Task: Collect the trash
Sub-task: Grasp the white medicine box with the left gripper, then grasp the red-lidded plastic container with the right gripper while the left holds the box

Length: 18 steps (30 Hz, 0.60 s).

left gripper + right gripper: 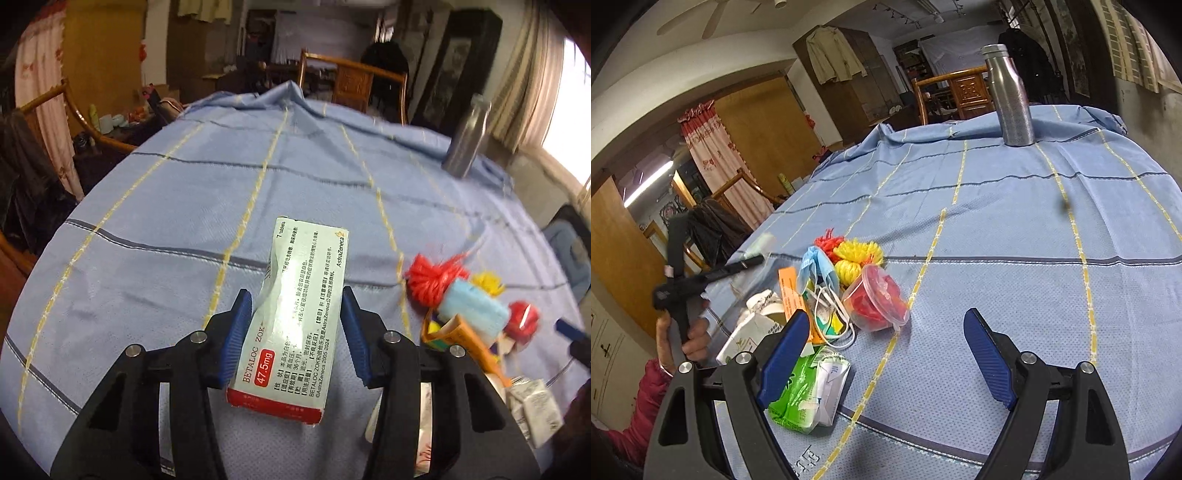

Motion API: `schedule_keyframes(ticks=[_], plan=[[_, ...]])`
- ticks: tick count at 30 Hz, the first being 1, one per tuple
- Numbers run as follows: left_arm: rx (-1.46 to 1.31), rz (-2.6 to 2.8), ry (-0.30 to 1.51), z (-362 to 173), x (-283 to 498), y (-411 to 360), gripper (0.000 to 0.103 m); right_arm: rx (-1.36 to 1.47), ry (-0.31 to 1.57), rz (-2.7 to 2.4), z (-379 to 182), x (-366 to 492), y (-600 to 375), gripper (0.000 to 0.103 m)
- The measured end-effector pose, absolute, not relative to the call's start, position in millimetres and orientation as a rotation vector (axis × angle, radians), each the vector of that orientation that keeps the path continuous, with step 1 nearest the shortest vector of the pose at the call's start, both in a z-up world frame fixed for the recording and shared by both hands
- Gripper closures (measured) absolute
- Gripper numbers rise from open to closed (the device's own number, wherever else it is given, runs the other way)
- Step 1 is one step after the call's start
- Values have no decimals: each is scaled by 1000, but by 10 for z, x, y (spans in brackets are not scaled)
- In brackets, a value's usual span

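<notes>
My left gripper (297,332) is shut on a flattened white and red Betaloc medicine box (295,321), held above the blue tablecloth (166,221). A trash pile lies to its right: a red pom-pom (430,278), a blue face mask (474,308) and an orange carton (469,343). In the right wrist view the pile sits left of centre: face mask (816,266), yellow pom-poms (858,254), a clear cup with red contents (877,299), a green packet (798,395) and a white carton (753,332). My right gripper (886,354) is open and empty, just right of the pile.
A metal bottle (1012,96) stands at the table's far right side, also in the left wrist view (467,136). Wooden chairs (960,92) stand behind the table. The left hand with its gripper shows at the left (683,295).
</notes>
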<state>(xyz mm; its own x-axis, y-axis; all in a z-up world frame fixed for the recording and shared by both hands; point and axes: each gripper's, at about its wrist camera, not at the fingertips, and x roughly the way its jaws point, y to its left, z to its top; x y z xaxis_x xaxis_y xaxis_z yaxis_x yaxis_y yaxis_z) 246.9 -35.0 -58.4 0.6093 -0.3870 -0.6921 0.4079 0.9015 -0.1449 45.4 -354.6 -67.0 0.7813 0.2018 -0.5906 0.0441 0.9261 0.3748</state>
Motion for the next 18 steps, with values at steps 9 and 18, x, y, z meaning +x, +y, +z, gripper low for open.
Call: schedule_keyframes(ticks=[9,18], plan=[[-57,-479,810,-546,2539,-205,54,214,742,57,-600,770,-3251,19],[-33,-553,838,-583,2494,-303,54,121,874,31,-818,1163,-3099,66]])
